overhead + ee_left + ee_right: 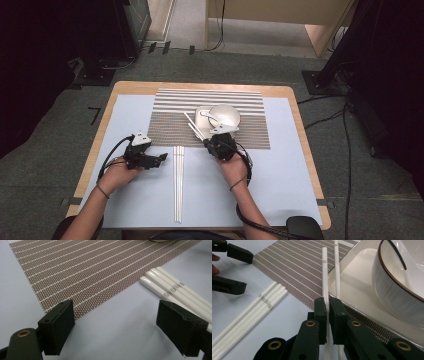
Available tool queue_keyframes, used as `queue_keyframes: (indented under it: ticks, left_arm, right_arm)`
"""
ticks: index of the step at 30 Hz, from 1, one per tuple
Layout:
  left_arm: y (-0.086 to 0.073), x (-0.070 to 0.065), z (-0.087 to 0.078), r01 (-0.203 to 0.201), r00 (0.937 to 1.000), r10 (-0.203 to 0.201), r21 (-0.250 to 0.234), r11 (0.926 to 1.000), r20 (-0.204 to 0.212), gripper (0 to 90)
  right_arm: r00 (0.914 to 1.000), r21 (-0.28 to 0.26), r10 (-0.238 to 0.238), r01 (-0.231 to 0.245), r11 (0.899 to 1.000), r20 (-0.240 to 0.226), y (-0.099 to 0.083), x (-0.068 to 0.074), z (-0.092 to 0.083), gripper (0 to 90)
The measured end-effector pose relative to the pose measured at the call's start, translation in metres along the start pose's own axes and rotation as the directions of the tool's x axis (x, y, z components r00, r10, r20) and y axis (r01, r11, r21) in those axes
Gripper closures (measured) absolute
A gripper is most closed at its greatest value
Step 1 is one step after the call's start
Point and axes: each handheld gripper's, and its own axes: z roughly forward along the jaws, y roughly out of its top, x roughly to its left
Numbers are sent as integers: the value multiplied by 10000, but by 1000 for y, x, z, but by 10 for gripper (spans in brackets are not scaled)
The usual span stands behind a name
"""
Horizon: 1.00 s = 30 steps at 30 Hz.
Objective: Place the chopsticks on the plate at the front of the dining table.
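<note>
Beside the tray (362,272), our right claw (328,306) clamps two chopsticks (325,277); our left claw (117,325) gapes apart.

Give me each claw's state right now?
Left claw: open, holding nothing.
Right claw: closed on a white chopstick.

High view looks down on the whole tabletop (300,165); both tongs cams sit low, close, sharing the striped mat (82,267) and white chopsticks (249,312).
</note>
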Motion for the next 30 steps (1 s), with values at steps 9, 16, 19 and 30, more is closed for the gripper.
queue_keyframes:
  ticks: [9,16,19,30]
  left_arm:
    - [0,0,0,6,10000,-6,0,10000,6,147]
    - [0,0,0,5,10000,-5,0,10000,3,147]
    - [0,0,0,4,10000,-4,-3,10000,2,147]
    - [0,0,0,1,10000,-1,2,10000,0,147]
  right_arm:
    - [10000,43,25,-25,10000,44,4,-1,6,855]
    - [10000,69,0,-1,10000,60,8,-2,10,855]
    - [10000,80,32,-33,10000,71,9,-3,12,855]
    - [10000,157,-10,9,9999,83,14,-3,20,855]
